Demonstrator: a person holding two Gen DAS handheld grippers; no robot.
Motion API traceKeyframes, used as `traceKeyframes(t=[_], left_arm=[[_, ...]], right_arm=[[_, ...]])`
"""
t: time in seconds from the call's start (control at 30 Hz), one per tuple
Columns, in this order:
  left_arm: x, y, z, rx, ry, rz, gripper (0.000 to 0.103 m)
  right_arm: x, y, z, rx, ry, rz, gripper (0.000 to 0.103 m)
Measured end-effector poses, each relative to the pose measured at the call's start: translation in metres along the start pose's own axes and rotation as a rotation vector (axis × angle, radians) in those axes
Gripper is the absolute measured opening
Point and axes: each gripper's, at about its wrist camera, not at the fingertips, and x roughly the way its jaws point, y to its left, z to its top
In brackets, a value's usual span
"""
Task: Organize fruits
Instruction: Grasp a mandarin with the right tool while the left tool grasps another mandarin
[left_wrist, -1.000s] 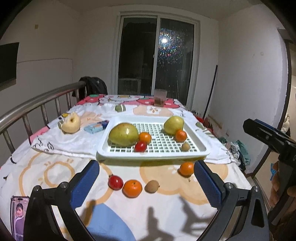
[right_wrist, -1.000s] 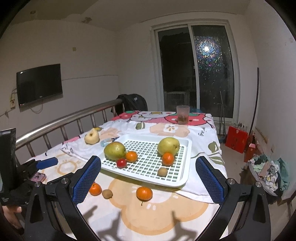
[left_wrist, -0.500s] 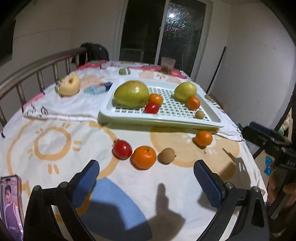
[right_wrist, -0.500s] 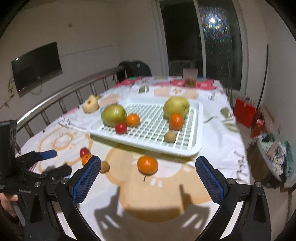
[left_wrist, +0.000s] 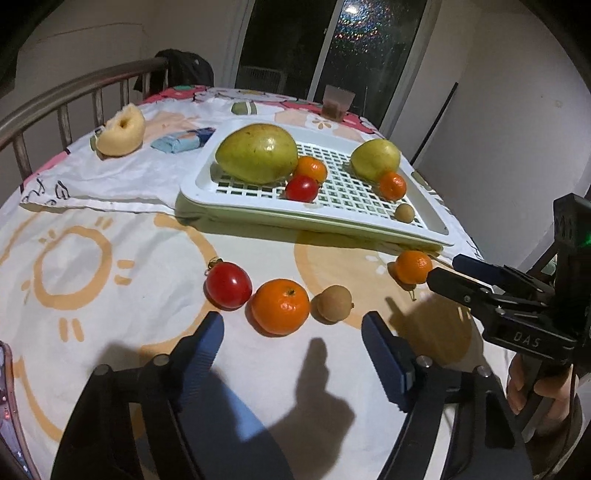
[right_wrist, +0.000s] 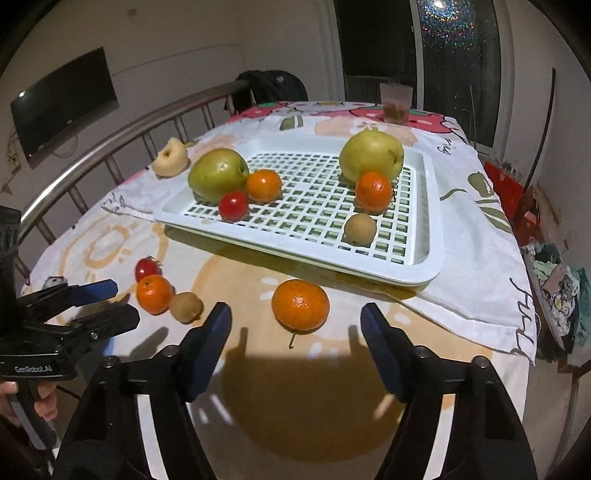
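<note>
Claws: our left claw (left_wrist: 291, 332) and right claw (right_wrist: 295, 328) gape, empty.
Aim: each probably frames its own orange (left_wrist: 280, 312) (right_wrist: 300, 304) for the tray (right_wrist: 430, 236).

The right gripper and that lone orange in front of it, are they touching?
Apart. The right wrist view shows the right gripper open, with tablecloth visible between each finger and the orange.

- Pretty clearly someone's home, a living or dining room at night.
- The worktop (right_wrist: 461, 206) wears a cartoon-print cloth, kid-style suns and strawberries.
- Behind it, a dark sliding glass door (right_wrist: 417, 48).
- Left of it, a wall-mounted TV (right_wrist: 62, 107) above a metal railing (right_wrist: 122, 136).
- Right of it, a pile of clothes (right_wrist: 557, 280) on the floor.
</note>
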Motion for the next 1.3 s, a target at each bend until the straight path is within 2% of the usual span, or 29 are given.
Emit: traceKeyframes(t=[0.2,0.33,0.47,0.53,0.87,1.3], left_arm=[[0.009,0.007,0.004,-0.045,0.025,-0.005,0.064],[0.013,0.003,0.004,-0.038,0.039,-0.019,0.052],[0.018,0.004,0.005,-0.046,0.041,-0.006,0.046],[0.019,0.008,0.006,-0.063,0.041,-0.009,0.039],[0.009,0.008,0.001,-0.064,0.025,-0.047,0.038],[-0.027,-0.001,-0.006,-0.043,-0.049,-0.065,0.038]], right_arm=[[0.012,-0.001,0.001,0.003,0.025,-0.007,0.064],[0.019,-0.003,0.001,0.008,0.043,-0.009,0.052],[0.027,-0.004,0.001,0.012,0.063,-0.017,0.048],[0.030,-0.004,0.001,0.014,0.073,-0.011,0.041],[0.026,-0.003,-0.004,0.015,0.058,0.000,0.038],[-0.016,0.016,-0.016,-0.009,-0.009,0.068,0.038]])
